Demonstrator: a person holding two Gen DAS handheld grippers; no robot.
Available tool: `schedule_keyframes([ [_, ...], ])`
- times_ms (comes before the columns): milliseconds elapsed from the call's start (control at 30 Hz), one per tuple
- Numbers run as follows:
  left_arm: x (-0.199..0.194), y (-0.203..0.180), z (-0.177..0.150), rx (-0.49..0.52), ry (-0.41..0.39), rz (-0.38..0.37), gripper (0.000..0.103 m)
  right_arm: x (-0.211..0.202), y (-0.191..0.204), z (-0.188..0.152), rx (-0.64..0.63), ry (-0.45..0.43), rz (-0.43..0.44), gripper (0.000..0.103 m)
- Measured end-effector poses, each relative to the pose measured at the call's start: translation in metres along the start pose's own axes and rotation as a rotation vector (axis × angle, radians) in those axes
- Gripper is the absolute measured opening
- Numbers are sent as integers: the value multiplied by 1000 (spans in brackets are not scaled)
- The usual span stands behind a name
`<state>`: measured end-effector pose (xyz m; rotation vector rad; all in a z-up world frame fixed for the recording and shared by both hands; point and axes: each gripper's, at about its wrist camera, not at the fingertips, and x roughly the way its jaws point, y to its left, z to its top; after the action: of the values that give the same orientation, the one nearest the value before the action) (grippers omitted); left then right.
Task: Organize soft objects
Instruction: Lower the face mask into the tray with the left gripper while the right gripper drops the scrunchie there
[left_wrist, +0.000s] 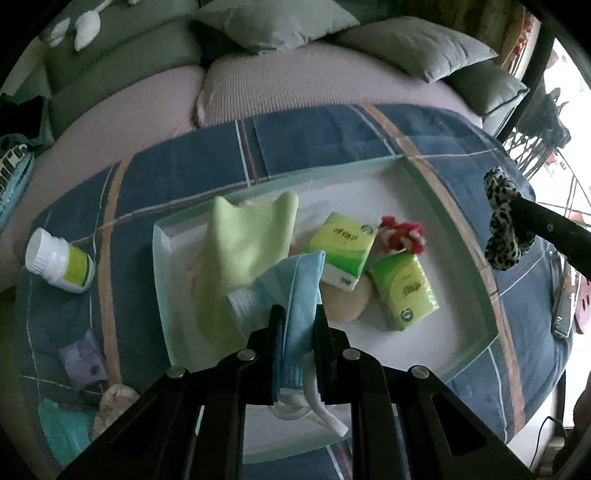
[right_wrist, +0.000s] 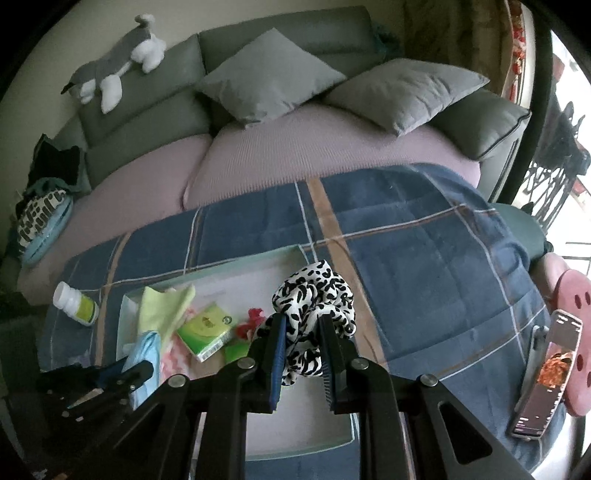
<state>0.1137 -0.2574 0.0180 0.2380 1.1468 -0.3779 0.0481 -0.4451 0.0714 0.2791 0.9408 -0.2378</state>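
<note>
A shallow white tray with a pale green rim (left_wrist: 458, 266) lies on a blue plaid blanket (left_wrist: 177, 173). In it are a light green cloth (left_wrist: 243, 251), two green tissue packs (left_wrist: 341, 249), a red and white knotted piece (left_wrist: 402, 234) and a beige round pad (left_wrist: 347, 299). My left gripper (left_wrist: 297, 315) is shut on a light blue face mask (left_wrist: 299, 291) over the tray's near side. My right gripper (right_wrist: 301, 321) is shut on a black-and-white leopard scrunchie (right_wrist: 317, 299) above the tray's right part; the scrunchie also shows in the left wrist view (left_wrist: 500, 218).
A white pill bottle (left_wrist: 57, 260), a lilac packet (left_wrist: 83, 360) and a teal item (left_wrist: 62, 424) lie on the blanket left of the tray. A phone (right_wrist: 546, 373) and a pink slipper (right_wrist: 574, 339) lie at the right. Grey cushions (right_wrist: 266, 74) and a plush dog (right_wrist: 118, 62) sit behind.
</note>
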Motion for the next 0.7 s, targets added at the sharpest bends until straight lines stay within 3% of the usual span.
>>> schedule_keyframes([
  [300,16,1,-2,-9,46,5,15,54,5,-13,-18,147,1,19],
  [700,34,0,-4,-16,99,9,15,77,16,-19,-79,227,-37,19],
])
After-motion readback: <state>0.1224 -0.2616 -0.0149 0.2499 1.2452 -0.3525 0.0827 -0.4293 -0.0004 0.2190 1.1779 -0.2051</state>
